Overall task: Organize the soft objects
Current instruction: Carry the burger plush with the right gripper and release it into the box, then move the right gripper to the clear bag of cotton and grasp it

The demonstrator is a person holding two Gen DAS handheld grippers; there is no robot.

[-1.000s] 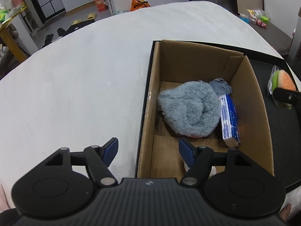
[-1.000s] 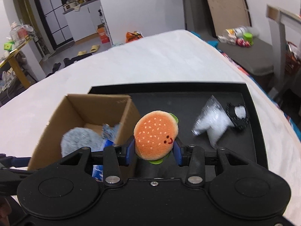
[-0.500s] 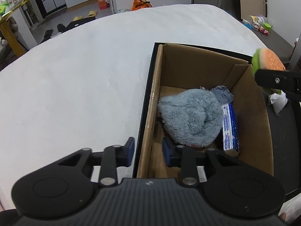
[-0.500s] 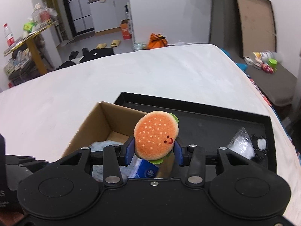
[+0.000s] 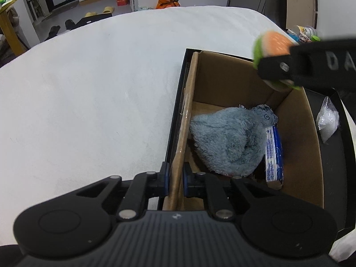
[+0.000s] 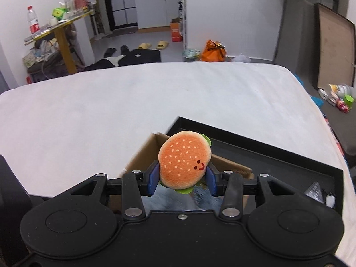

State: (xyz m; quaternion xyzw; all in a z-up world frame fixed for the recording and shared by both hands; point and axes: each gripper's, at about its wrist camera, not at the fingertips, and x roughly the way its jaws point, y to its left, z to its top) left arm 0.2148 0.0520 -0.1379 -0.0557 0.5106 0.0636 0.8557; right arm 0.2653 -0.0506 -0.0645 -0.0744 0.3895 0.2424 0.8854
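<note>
An open cardboard box (image 5: 298, 133) stands on a black tray (image 5: 331, 178). Inside it lie a fluffy grey plush (image 5: 224, 142) and a blue-and-white packet (image 5: 273, 155). My left gripper (image 5: 175, 178) is shut on the box's left wall, one pad on each side. An orange burger plush (image 6: 184, 158) with a smiling face sits between the pads of my right gripper (image 6: 183, 179), which is shut on it. In the left wrist view the burger plush (image 5: 273, 42) hangs above the box's far right corner. In the right wrist view the box (image 6: 144, 153) lies just under the burger.
The tray rests on a wide white mattress (image 5: 100, 89). A clear plastic bag (image 5: 328, 120) lies on the tray to the right of the box. Beyond the mattress the floor holds slippers, an orange bag (image 6: 212, 49) and a cluttered yellow table (image 6: 60, 29).
My left gripper's jaws have shut onto the box's left wall. My right gripper has carried the burger plush leftward from over the tray to above the box.
</note>
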